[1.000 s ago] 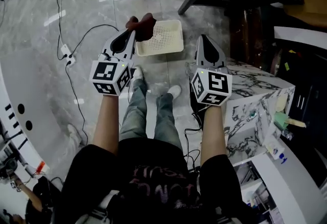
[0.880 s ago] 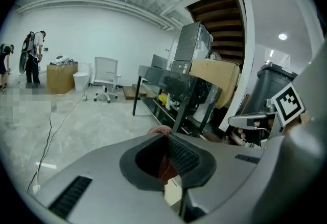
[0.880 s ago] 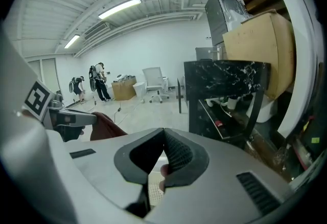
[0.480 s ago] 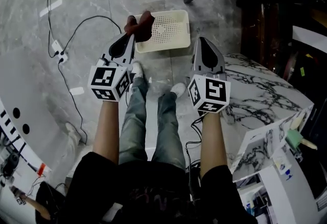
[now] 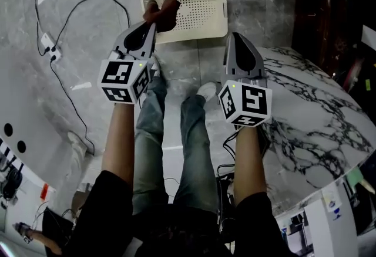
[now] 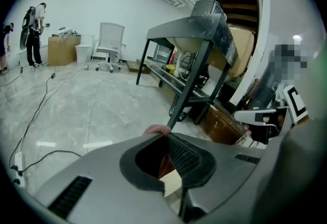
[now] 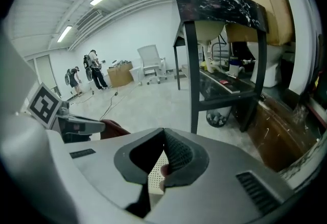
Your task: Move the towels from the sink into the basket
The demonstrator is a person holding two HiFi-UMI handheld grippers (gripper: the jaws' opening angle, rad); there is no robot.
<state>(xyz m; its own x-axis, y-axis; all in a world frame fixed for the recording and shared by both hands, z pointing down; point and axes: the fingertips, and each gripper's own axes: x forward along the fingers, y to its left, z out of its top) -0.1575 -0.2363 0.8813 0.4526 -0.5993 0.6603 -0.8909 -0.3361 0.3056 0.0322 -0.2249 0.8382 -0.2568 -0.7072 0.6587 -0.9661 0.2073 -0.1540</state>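
Both grippers have dropped lower toward the floor since the earlier frames, and the basket (image 5: 202, 24) now sits closer under them, so the towel hangs over the basket's near-left corner instead of just beside its edge.

Left gripper (image 5: 154, 23) has its jaws nearly together, pinched on a bunched fold of the reddish-brown towel (image 5: 167, 10). The rest of the cloth puffs out past the tips. Right gripper (image 5: 237, 36) is just off the basket's right side with its jaws closed and, as far as I can tell, nothing in them. The marble counter (image 5: 311, 103) is off to the right.

Handling-wise I'd say it's soft, light and floppy, with no stiffness at all, so a pinch on a thick gathered fold like this one is the way to go. A thin edge could slip out. It should just flop down once let go, though a loose corner might drape over the rim.
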